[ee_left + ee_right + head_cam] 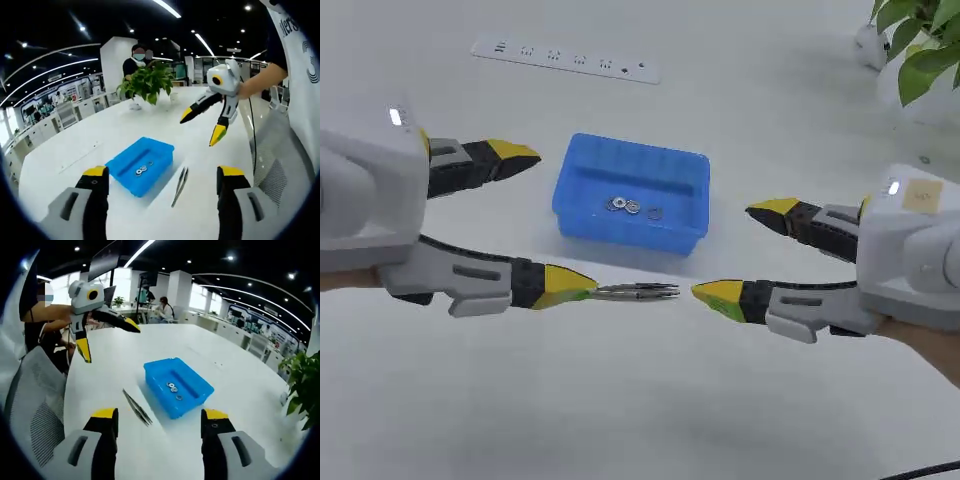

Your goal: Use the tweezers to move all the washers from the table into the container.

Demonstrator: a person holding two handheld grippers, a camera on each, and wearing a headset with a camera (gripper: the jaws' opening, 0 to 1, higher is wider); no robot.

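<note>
- Three washers (632,206) are seen lying close together on the floor of the blue container (582,185), which is set on the white desk (620,400). Every washer that can be made out is inside it, so the task is judged to be at or near its end.
- The tweezers (638,291) are laid flat on the desk just in front of the container, gripped by nothing.
- The left hand-held gripper (563,220) is held above the desk with its jaws spread wide and nothing between them.
- The right hand-held gripper (722,250) is held likewise, jaws wide apart and empty, facing the left one across the tweezers.
- Such placing is judged to suit a tool no longer needed, with both jaw pairs kept clear of it.
</note>
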